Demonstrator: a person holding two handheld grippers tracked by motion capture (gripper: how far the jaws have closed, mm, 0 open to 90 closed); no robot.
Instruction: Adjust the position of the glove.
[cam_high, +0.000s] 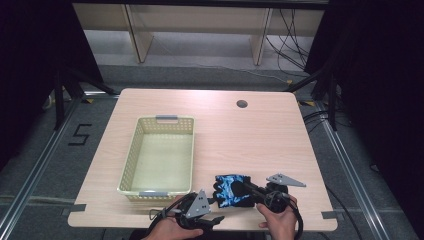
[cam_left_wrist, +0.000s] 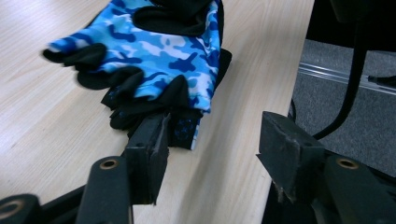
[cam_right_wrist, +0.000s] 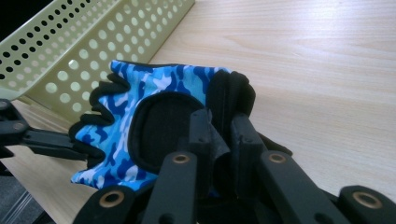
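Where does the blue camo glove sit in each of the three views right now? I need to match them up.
High view: the glove lies near the table's front edge, right of the basket, between the two grippers.
Left gripper view: glove upper centre, its edge at the left gripper's open jaws.
Right gripper view: glove centre-left, the right gripper pinching its cuff.
Shared landmark: the basket beside the glove, in the high and right gripper views.

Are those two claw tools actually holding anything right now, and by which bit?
The right gripper is shut on the blue camouflage glove, pinching its black wrist end. The left gripper is open at the glove's finger end, holding nothing.
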